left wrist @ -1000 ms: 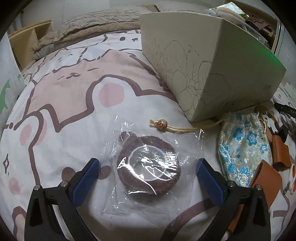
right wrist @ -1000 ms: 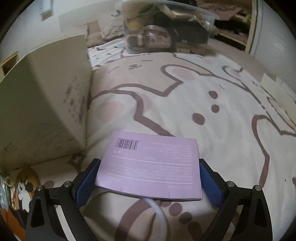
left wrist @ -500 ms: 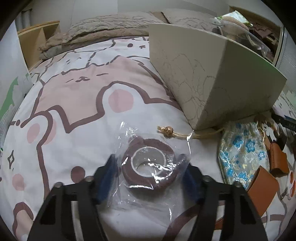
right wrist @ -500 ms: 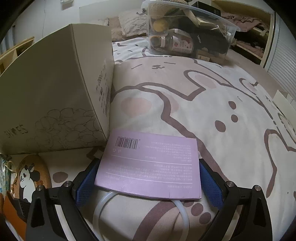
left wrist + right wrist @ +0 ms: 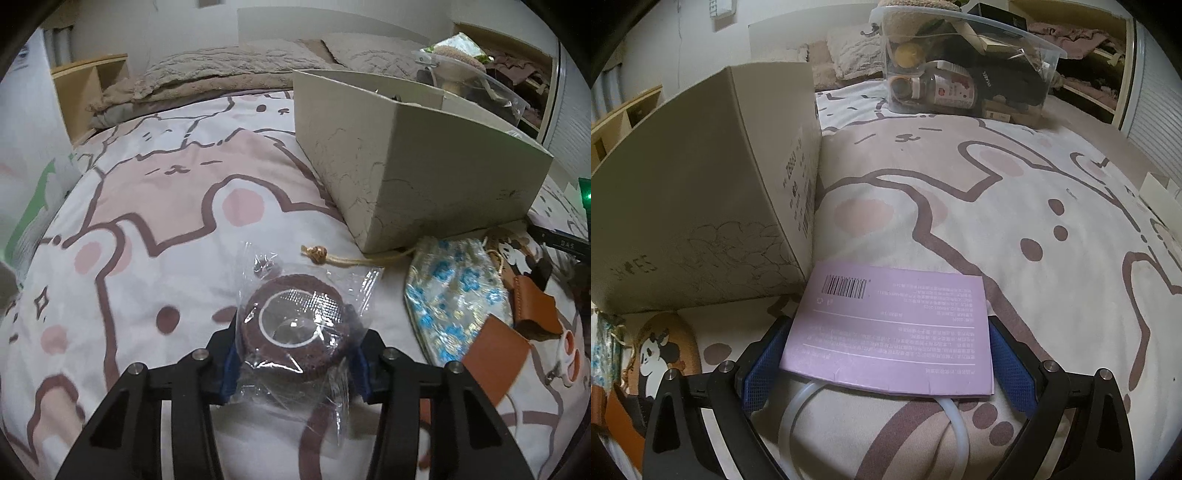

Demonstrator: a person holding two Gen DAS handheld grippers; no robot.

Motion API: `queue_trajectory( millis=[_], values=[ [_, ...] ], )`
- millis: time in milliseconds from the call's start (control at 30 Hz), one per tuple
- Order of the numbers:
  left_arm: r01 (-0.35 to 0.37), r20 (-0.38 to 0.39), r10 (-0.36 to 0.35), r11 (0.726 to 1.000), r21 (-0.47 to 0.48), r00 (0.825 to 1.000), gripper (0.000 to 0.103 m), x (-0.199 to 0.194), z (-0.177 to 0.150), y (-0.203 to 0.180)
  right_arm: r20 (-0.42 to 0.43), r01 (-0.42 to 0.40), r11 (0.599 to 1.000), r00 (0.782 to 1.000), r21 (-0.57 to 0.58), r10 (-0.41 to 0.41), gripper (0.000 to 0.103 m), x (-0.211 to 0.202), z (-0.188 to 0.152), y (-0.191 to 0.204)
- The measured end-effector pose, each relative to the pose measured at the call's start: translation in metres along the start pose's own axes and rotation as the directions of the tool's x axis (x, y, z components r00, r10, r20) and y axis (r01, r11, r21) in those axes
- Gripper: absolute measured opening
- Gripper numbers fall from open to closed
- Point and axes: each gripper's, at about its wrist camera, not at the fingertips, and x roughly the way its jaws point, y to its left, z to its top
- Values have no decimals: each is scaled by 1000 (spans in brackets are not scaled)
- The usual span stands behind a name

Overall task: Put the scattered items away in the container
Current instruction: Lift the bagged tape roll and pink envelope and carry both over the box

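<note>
A brown tape roll sealed in a clear plastic bag sits between the blue pads of my left gripper. The jaws are closing and both pads press on the roll's sides, just above the bedspread. My right gripper is shut on a flat purple packet with a barcode, and a white tube loop hangs under it. The beige cardboard box with a flower line drawing stands open-topped ahead and to the right of the left gripper. In the right wrist view the box is on the left.
A blue floral drawstring pouch and brown leather pieces lie beside the box. A panda-print item lies at its front. A clear plastic bin full of bottles stands behind. Pillows and a wooden shelf border the bed.
The left jaws have closed from wide open onto the bagged roll and risen slightly. The right gripper has tipped up with the purple packet, bringing the box top and bin into view.
</note>
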Motion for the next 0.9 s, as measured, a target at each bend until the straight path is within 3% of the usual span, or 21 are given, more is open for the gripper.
queue_trajectory(
  millis=[233, 467, 900],
  values=[
    [-11, 22, 13, 998, -62, 1000, 48, -23, -10, 2, -27, -52, 999, 998, 6, 52, 99, -6, -1, -5],
    [-13, 49, 16, 999, -50, 999, 48, -41, -13, -8, -22, -108, 994, 994, -16, 107, 99, -29, -15, -6],
    [43, 153, -40, 999, -16, 987, 48, -68, 26, -37, 54, -116, 983, 991, -145, 125, 99, -88, -8, 0]
  ],
)
